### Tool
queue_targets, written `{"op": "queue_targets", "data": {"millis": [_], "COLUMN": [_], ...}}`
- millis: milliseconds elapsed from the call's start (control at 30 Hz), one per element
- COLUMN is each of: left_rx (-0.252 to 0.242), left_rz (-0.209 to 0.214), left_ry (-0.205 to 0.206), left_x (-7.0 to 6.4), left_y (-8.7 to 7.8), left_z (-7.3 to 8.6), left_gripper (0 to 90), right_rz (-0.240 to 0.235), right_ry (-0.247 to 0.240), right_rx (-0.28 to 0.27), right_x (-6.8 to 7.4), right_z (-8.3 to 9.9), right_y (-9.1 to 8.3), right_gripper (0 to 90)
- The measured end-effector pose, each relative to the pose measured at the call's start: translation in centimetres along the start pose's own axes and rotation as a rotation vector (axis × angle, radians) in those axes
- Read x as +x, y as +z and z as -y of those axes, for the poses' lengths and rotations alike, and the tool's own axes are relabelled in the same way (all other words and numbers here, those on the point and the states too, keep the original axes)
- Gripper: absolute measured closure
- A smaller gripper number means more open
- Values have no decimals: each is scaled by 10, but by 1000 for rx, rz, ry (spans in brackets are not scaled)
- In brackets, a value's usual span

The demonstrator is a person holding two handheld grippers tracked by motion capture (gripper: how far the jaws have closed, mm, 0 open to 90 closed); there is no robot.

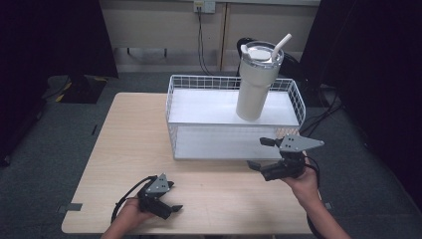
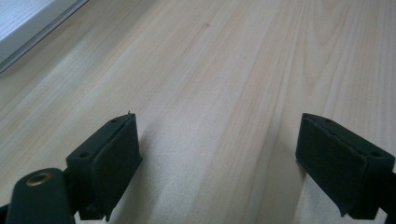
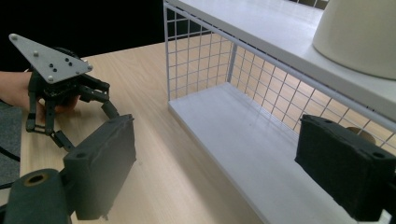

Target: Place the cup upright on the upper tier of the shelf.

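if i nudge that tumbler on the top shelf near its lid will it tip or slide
The tumbler looks tall with a narrow base, so a high nudge would probably tip it. Its smooth wall may slip between the jaws. The straw would likely shift.

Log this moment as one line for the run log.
left gripper: open, low over table | right gripper: open, facing wire shelf rack | tumbler with straw: upright on upper shelf, untouched
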State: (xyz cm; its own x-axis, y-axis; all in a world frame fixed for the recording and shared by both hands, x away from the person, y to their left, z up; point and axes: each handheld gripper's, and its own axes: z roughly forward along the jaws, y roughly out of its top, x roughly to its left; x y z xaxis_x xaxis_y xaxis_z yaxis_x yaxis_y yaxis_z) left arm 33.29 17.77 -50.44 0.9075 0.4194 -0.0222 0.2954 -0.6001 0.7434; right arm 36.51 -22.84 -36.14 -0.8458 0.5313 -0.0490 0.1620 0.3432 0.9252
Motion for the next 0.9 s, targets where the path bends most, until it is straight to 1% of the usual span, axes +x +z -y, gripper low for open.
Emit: {"op": "queue_targets", "data": {"millis": [200, 400, 733, 900], "left_rx": [0, 0, 0, 0], "left_rz": [0, 0, 0, 0], "left_ry": [0, 0, 0, 0], "left_x": [0, 0, 0, 0], "left_y": [0, 0, 0, 0], "left_z": [0, 0, 0, 0], "left_gripper": [130, 130, 130, 130], "right_rz": [-3, -8, -18, -27], "right_ry": [15, 20, 19, 30], "right_rx": [0, 7, 29, 41], "right_x": [1, 2, 7, 9], "right_z": [9, 18, 34, 43], "right_y": [1, 2, 6, 10], "right_gripper": [117, 117, 117, 117]}}
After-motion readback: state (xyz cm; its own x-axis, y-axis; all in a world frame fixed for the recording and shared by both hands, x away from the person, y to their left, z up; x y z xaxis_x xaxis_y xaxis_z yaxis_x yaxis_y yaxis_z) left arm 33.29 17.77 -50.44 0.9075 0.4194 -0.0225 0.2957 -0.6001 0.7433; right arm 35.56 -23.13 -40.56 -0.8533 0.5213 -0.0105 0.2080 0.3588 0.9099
